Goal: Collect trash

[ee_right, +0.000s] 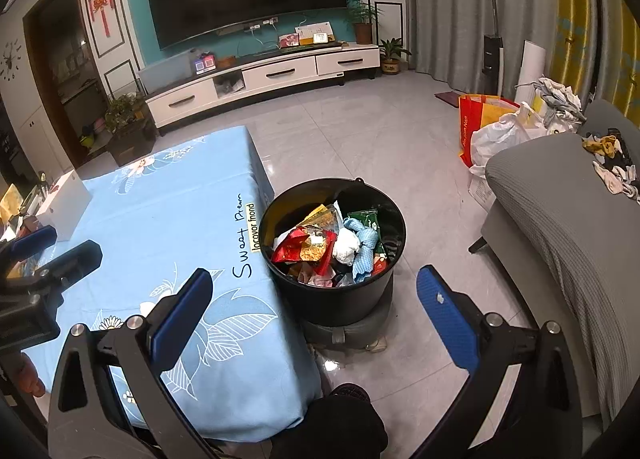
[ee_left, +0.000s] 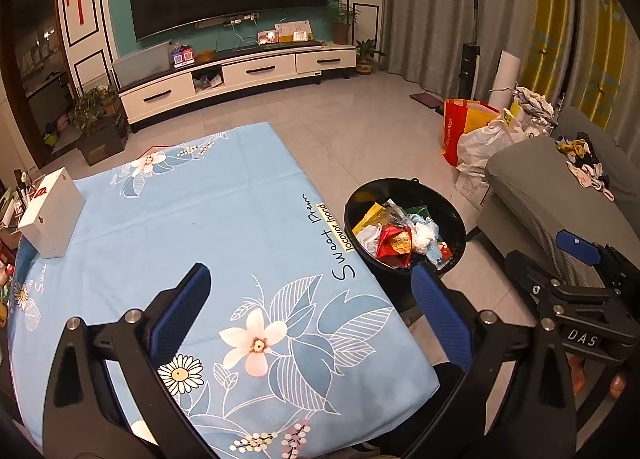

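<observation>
My table, under a blue floral cloth (ee_left: 224, 219) printed "Sweet" beside a yellow "locovor fnond" label, fills my left view; only there does the white box (ee_left: 50, 213) show fully. My right view alone shows the black bucket (ee_right: 332, 295) down to the grey base beneath it, just beside the table's edge. It brims with trash (ee_right: 332, 247): red and gold wrappers, white wads, a blue rag. My left gripper (ee_left: 308, 311) and right gripper (ee_right: 316, 307) both gape, released, holding nothing
</observation>
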Tool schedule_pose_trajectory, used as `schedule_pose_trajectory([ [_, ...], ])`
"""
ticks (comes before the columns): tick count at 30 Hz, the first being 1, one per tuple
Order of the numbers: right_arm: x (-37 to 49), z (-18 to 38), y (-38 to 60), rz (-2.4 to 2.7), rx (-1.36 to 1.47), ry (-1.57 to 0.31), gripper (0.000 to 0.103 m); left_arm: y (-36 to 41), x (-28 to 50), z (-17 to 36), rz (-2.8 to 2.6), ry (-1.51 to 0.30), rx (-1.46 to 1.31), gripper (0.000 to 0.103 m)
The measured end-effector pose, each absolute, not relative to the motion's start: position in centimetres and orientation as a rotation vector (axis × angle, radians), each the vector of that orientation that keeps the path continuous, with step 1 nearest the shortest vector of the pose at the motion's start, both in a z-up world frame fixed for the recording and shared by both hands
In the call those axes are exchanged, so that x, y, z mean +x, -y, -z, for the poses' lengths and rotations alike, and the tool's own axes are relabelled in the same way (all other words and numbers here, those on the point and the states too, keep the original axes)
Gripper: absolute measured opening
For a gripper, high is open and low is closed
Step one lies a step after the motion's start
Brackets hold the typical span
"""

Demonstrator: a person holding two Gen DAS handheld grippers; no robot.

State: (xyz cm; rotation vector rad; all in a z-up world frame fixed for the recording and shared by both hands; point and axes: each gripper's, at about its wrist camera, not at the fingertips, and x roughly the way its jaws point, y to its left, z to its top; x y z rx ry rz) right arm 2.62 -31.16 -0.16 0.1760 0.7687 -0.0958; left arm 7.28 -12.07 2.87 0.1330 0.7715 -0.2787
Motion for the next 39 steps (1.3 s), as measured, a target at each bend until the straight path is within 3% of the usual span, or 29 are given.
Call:
schedule_pose_trajectory([
  [39, 2.52, 0.31, 31.23, 0.095, 0.179, -0.767, 0.100, 11.93, 7.63, -2.50, 0.246, -0.794, 0.131, 0.100],
])
